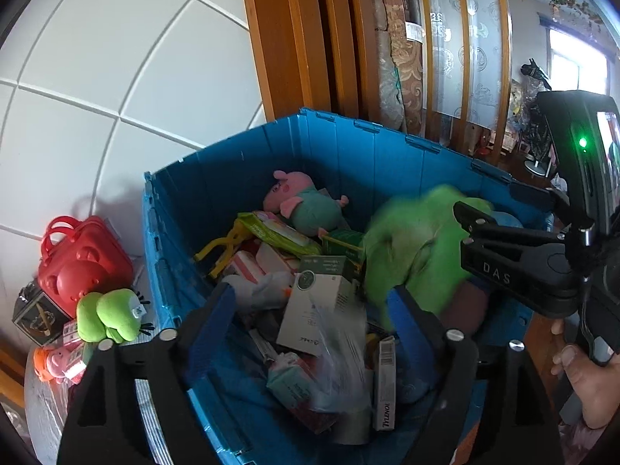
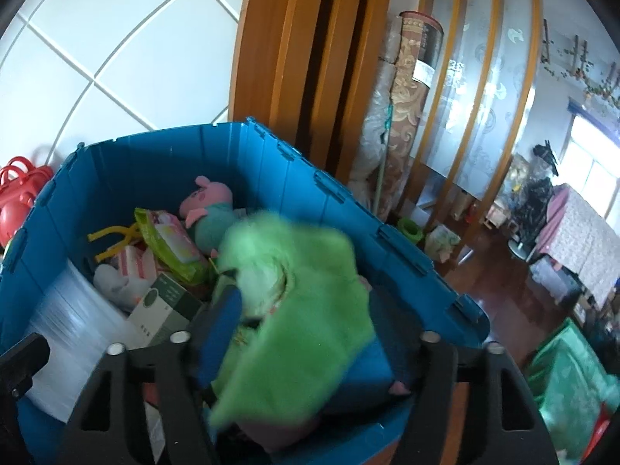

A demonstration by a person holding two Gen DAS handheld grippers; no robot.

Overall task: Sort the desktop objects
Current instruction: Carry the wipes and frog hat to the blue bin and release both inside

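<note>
**Operator:** How far along is the sort?

**Guide:** Start with the blue crate [image 1: 217,193]. It already holds most of what you can see: a pink pig plush [image 1: 306,203], a green wipes pack [image 1: 281,232], a white and green carton [image 1: 321,302], a Tylenol box [image 1: 384,387] and other packs. A green plush [image 2: 298,302] is blurred above the pile at the crate's right side, between the right claw's [image 2: 306,333] fingers. Judge it as just let go into the crate.

**Operator:** What is left?

**Guide:** On the surface to the left of the crate, these are not yet sorted: a red bear-shaped case [image 1: 79,261], a small green frog plush [image 1: 110,314], a dark box [image 1: 37,312] and a small orange and pink toy [image 1: 52,362].

**Operator:** And my hands?

**Guide:** Both claws point down into the crate. The right claw stands wide, its pads not pressing the green plush. The left claw [image 1: 314,317] also stands wide over the cartons and grips nothing. Your right hand [image 1: 581,379] shows at the left view's lower right edge, fingers around the handle.
</note>
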